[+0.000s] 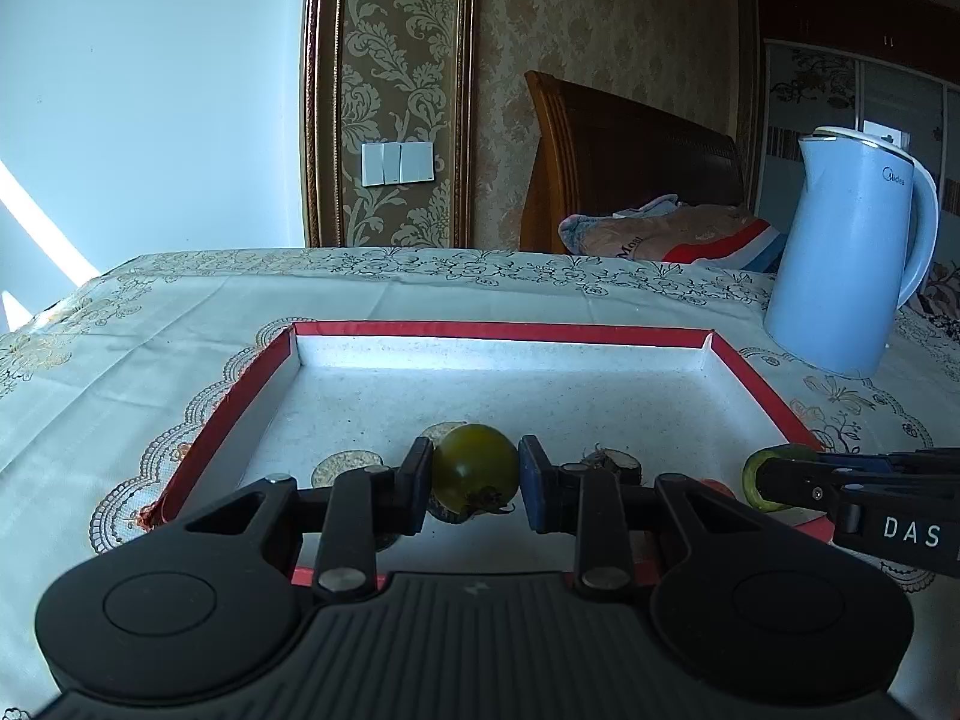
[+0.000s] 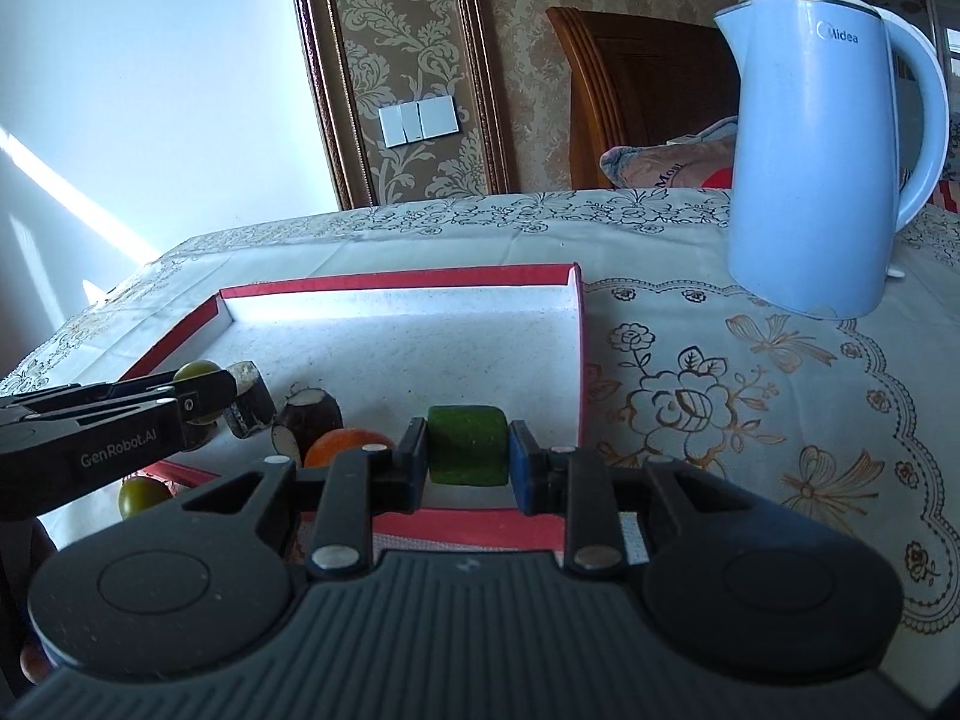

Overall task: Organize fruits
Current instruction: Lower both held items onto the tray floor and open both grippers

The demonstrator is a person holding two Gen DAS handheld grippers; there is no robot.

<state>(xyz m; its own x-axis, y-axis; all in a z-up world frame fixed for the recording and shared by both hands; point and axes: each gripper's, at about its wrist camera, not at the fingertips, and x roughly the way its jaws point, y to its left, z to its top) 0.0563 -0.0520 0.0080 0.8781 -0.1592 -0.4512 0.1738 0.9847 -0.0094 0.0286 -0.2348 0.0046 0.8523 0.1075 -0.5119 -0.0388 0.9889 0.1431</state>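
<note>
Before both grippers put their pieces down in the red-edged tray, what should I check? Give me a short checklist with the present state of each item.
1. Left gripper grips the green tomato: ok.
2. Right gripper grips the cucumber chunk: ok.
3. Bare floor left in the tray: ok, the far half is free.
4. The two grippers are apart: ok.
5. Blue kettle stands outside the tray: ok.
6. Height of the held pieces above the tray floor: cannot tell.
</note>
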